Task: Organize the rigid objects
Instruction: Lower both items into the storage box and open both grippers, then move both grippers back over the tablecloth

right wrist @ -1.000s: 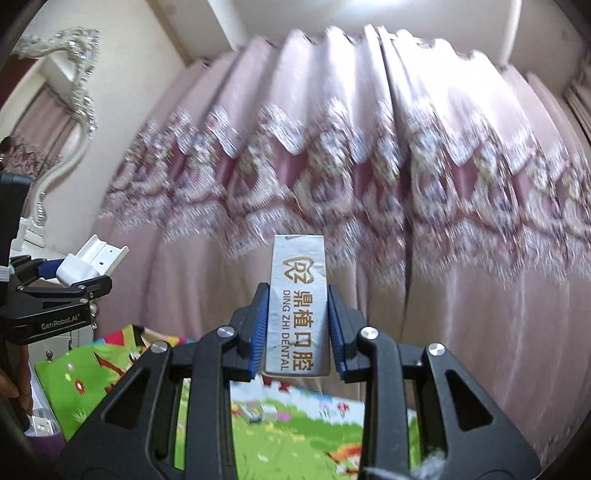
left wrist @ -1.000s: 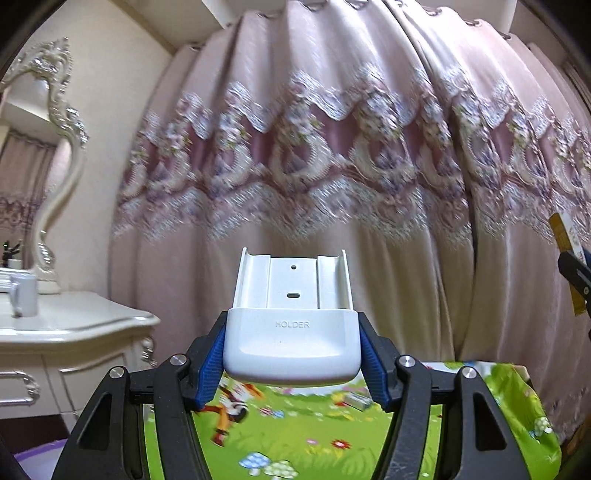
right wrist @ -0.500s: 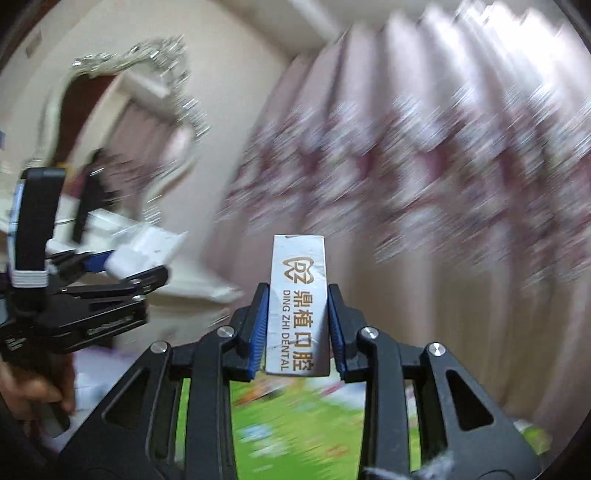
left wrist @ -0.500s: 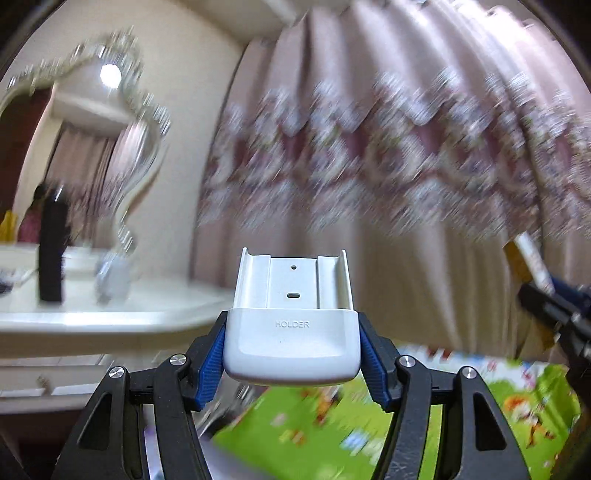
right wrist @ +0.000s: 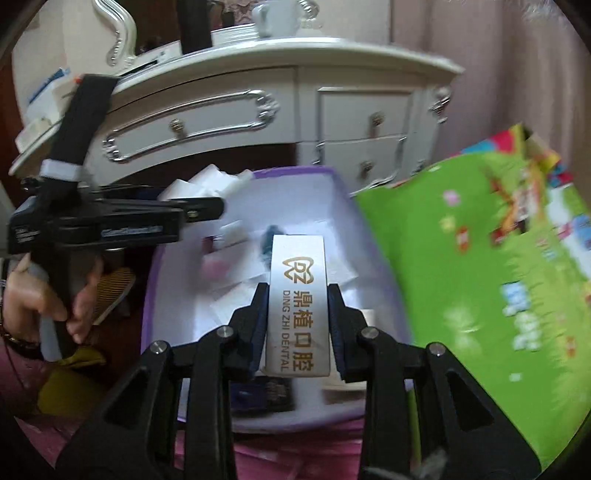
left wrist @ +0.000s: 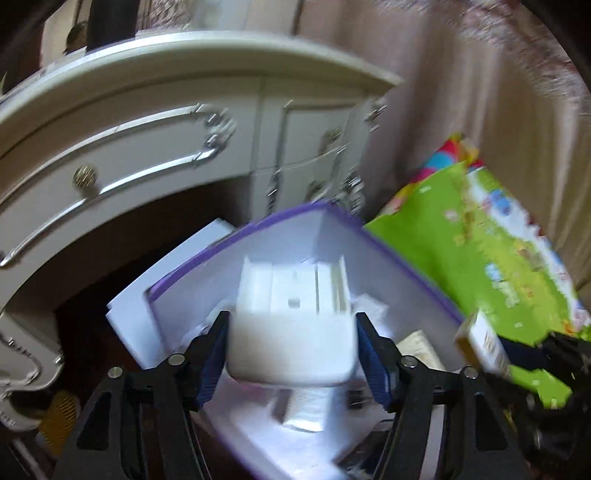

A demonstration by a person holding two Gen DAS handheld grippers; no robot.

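My left gripper [left wrist: 291, 350] is shut on a white plastic holder [left wrist: 291, 332] and holds it above a purple-rimmed white box [left wrist: 399, 262]. My right gripper [right wrist: 297, 295] is shut on a silver dental box with gold lettering [right wrist: 297, 306], above the same purple-rimmed box [right wrist: 295, 173]. That box holds several small white and dark items. The left gripper also shows in the right wrist view [right wrist: 195, 212], over the box's left rim. The dental box shows at the right of the left wrist view [left wrist: 480, 343].
A white dresser with drawers [right wrist: 258, 110] stands behind the box. A green play mat [right wrist: 498, 258] lies to the right. A white mug [right wrist: 273, 18] sits on the dresser top. Pink curtain [left wrist: 480, 92] hangs at the right. A brown comb-like item [right wrist: 114, 291] lies left of the box.
Both grippers have swung down and left from facing the curtain to above the purple-rimmed box by the dresser. Each keeps its grip on its object.
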